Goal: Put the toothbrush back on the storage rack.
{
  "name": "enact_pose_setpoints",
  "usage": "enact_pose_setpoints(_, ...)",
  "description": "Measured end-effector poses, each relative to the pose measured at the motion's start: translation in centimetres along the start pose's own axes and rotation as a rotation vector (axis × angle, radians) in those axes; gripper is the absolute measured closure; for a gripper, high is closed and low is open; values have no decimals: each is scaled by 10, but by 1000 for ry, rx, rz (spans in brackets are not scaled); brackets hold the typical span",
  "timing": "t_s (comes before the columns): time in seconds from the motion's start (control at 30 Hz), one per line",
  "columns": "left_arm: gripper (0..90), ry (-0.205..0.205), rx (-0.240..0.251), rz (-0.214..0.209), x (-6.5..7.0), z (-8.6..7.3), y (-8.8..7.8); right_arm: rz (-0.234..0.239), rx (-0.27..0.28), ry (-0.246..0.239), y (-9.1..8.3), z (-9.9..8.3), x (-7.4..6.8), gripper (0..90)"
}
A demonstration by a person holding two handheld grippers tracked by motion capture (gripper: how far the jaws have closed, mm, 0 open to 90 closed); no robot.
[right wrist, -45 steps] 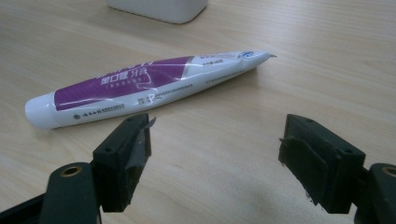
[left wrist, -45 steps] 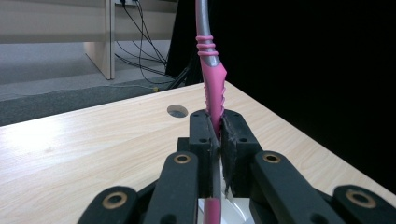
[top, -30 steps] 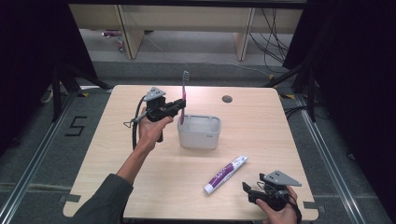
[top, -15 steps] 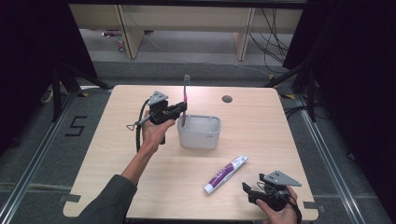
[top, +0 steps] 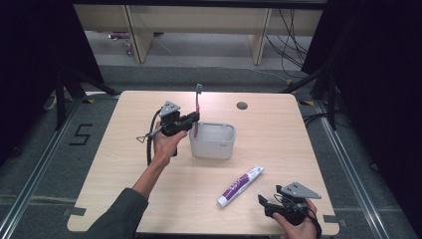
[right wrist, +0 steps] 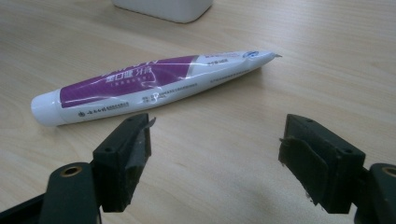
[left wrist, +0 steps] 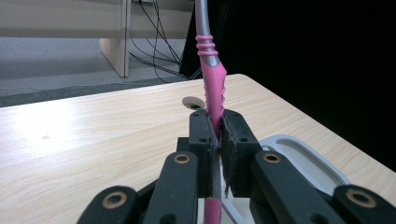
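A pink and grey toothbrush (top: pixel 197 107) stands upright, bristle head up, with its lower end over the left rim of a grey rectangular cup (top: pixel 212 141) at mid table. My left gripper (top: pixel 193 119) is shut on its pink handle (left wrist: pixel 214 100), the pads pinching it from both sides. A purple and white toothpaste tube (top: pixel 241 185) lies flat on the table in front of the cup, cap toward the near side. My right gripper (top: pixel 266 206) is near the front edge, just right of the tube (right wrist: pixel 149 84), jaws wide apart and empty (right wrist: pixel 215 154).
A round cable hole (top: pixel 242 105) sits in the tabletop (top: pixel 278 144) at the back. Dark curtains flank the table, and shelving with cables stands beyond its far edge.
My left gripper has sunk a little with the toothbrush, bringing the handle's lower end down toward the cup. The right gripper has kept still.
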State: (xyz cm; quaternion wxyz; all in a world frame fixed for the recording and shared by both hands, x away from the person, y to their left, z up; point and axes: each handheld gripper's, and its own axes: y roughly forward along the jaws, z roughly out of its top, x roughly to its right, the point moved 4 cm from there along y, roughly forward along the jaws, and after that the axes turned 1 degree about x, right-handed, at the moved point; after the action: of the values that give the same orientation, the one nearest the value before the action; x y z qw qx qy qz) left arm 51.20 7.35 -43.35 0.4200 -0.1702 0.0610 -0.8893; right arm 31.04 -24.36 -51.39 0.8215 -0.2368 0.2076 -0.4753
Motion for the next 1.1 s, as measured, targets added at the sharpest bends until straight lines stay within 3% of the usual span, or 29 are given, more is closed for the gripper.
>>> enact_pose_setpoints(0.5, 828, 8, -33, 17, -5, -18, 4, -8, -8, -11, -2, 0, 0, 249)
enact_pose_setpoints(0.6, 827, 10, -44, 23, -6, -20, 5, 5, -5, -3, 0, 0, 0, 248)
enact_pose_setpoints(0.63, 826, 15, -46, 20, -6, -21, 5, 3, -7, 27, -1, 0, -3, 248)
enact_pose_setpoints(0.8, 815, 49, -52, 35, -4, -21, 5, -7, -15, -11, -2, 0, 1, 248)
enact_pose_setpoints(1.1, 812, 64, -60, 55, -5, -20, 3, -9, -16, -12, -2, 0, 1, 249)
